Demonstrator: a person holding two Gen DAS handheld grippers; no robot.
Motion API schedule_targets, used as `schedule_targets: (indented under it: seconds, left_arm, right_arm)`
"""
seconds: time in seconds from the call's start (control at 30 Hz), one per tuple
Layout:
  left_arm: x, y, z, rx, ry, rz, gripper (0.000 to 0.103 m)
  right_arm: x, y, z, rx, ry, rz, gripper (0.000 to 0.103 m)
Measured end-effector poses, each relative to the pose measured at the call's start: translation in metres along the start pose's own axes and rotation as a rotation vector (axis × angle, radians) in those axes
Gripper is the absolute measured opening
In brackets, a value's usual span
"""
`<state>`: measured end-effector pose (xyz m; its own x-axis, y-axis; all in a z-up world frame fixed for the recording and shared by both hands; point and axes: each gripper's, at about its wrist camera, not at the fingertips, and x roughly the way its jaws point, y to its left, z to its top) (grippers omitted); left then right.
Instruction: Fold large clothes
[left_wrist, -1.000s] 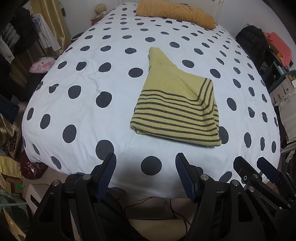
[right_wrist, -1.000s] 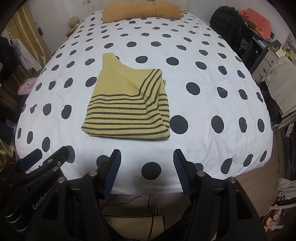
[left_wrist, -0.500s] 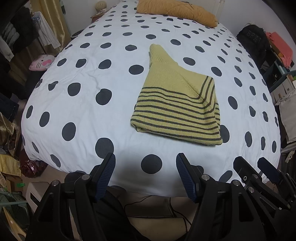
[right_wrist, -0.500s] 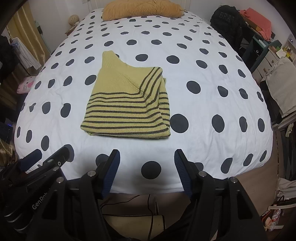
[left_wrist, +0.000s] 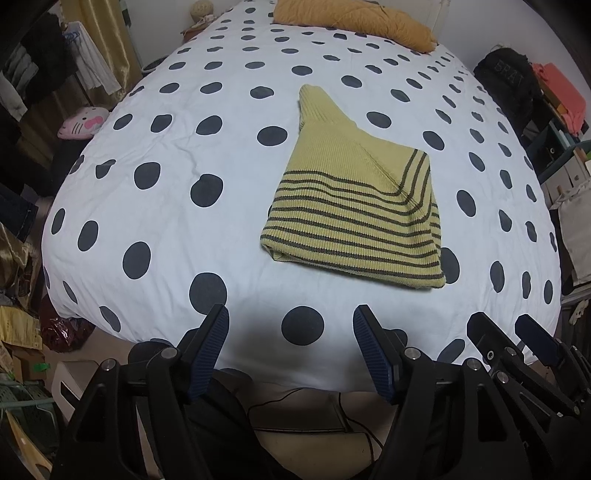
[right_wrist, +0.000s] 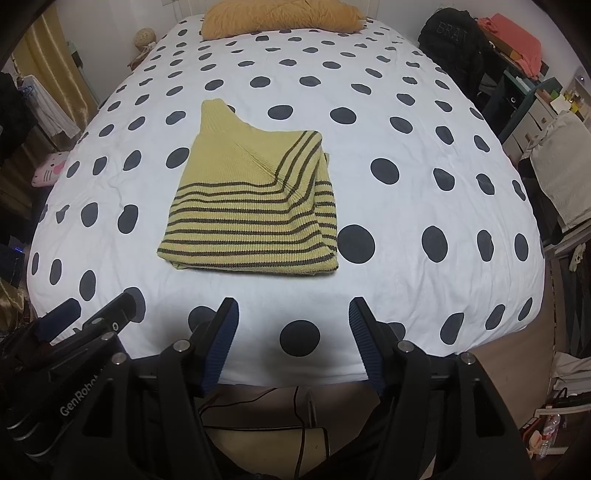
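A yellow knit sweater with dark stripes (left_wrist: 354, 206) lies folded into a compact bundle on the white polka-dot bed cover (left_wrist: 166, 192); one sleeve or corner points toward the headboard. It also shows in the right wrist view (right_wrist: 255, 210). My left gripper (left_wrist: 291, 325) is open and empty, held back over the foot edge of the bed, short of the sweater. My right gripper (right_wrist: 293, 317) is open and empty, also at the foot edge. The right gripper shows at the lower right of the left wrist view (left_wrist: 517, 339).
An orange pillow (right_wrist: 280, 16) lies at the head of the bed. A black backpack (right_wrist: 450, 40) and shelves stand at the right. A pink plush (left_wrist: 83, 122) and hanging clothes are at the left. Cables (right_wrist: 295, 413) lie on the floor below the grippers.
Both grippers stay open and empty; the view has shifted slightly, with the bed and sweater sitting a little lower in frame. The sweater has not moved on the bed.
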<state>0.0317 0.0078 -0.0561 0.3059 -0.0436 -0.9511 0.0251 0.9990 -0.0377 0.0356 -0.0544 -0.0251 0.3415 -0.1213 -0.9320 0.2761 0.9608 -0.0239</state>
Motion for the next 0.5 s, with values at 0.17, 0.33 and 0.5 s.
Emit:
schedule_targets:
  seconds: [0.17,0.33,0.5]
  left_arm:
    - [0.0001,0.0002,0.0001,0.000,0.000,0.000,0.071]
    - [0.0002,0.0002,0.0019,0.003,-0.001,0.000,0.071]
    - [-0.0004,0.0008,0.0035,0.003,-0.001,-0.001,0.071]
  right_arm:
    - [0.0000,0.0006,0.0004,0.002,0.000,0.001,0.063]
    - [0.0001,0.0007,0.0004,0.002,0.000,-0.002,0.063]
    - [0.0016,0.0003,0.0008,-0.001,0.001,0.000,0.064]
